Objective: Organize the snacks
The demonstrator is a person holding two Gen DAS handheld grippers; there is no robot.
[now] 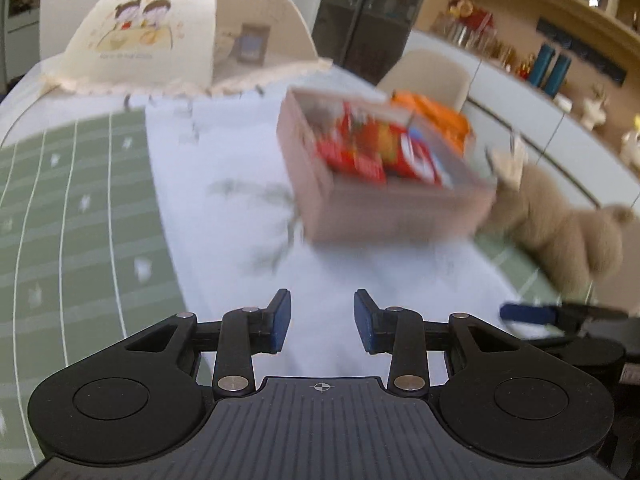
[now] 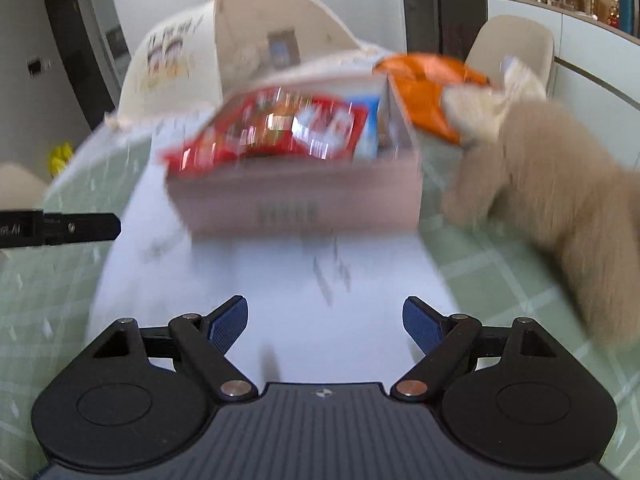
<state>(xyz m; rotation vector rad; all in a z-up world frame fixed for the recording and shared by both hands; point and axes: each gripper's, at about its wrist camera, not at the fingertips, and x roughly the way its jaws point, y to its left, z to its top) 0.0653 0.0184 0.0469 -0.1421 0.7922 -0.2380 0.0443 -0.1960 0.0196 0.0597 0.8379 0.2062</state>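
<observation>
My left gripper point(image 1: 322, 320) hovers over the white cloth point(image 1: 240, 168), its blue pads set narrowly apart with nothing between them. My right gripper point(image 2: 325, 325) hangs beside it, jaws spread wide and empty, above the same cloth. Farther along the table point(image 1: 72, 208), near its far right side, stands the pink box point(image 1: 384, 212) packed with snacks: a red packet point(image 2: 276, 128) on top, a blue-and-white one point(image 2: 368, 124) next to it, an orange bag point(image 2: 424, 88) behind. A tan plush toy point(image 2: 560, 208) sits just right of the box. Beyond, a cream mesh food cover point(image 1: 160, 40) rests at the table's far edge.
</observation>
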